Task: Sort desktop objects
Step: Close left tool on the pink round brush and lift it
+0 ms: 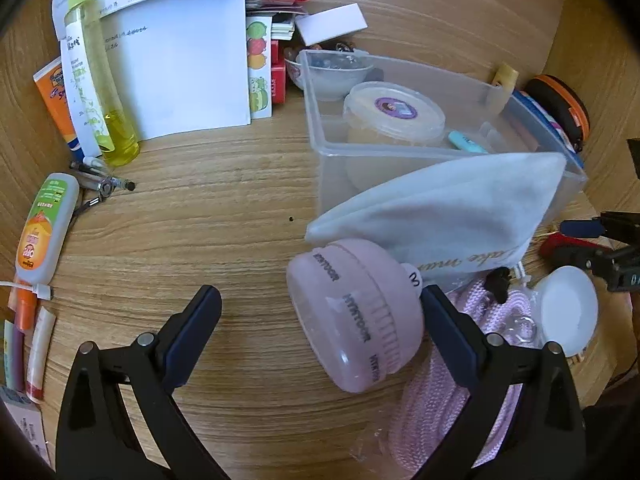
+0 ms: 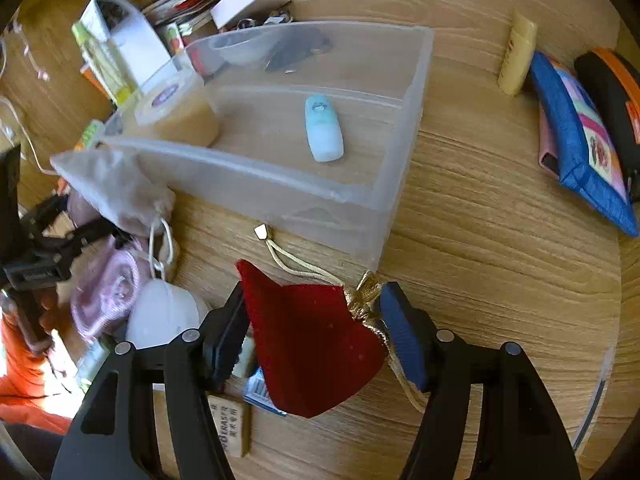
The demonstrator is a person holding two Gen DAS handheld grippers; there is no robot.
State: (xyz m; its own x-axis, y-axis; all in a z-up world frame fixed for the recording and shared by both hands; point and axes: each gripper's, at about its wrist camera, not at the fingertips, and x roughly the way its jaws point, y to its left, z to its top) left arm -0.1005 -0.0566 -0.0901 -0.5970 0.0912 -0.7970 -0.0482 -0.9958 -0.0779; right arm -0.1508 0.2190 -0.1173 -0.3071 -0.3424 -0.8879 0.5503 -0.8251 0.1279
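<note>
Two claws work over a wooden counter (image 1: 208, 216) crowded with small things. At the far left of the left wrist view lie a white lotion bottle (image 1: 46, 228) with an orange label and, further back, a tall yellow-green spray bottle (image 1: 98, 76) resting across white papers (image 1: 188, 60). The left claw (image 1: 320, 320) stands wide apart, gripping nothing; a pink round case (image 1: 356, 320) sits tilted just inside its right finger, whether touching I cannot tell. Behind that case a pale grey drawstring pouch (image 1: 452, 216) leans against the clear plastic bin (image 1: 400, 152), with a pink knitted item (image 1: 508, 316) and a white round lid (image 1: 568, 310) to its right.

Inside the bin sit a lidded tub (image 2: 176, 112) at the left end and a small light-blue capsule-shaped object (image 2: 323, 128) nearer the middle. In front of the bin, the right claw (image 2: 312, 328) holds a dark red velvet pouch (image 2: 312, 344) between its fingers, gold cord (image 2: 304, 264) trailing onto the wood. Far right lie a blue patterned pouch (image 2: 580, 148) and a black-and-orange case (image 2: 612, 92).
</note>
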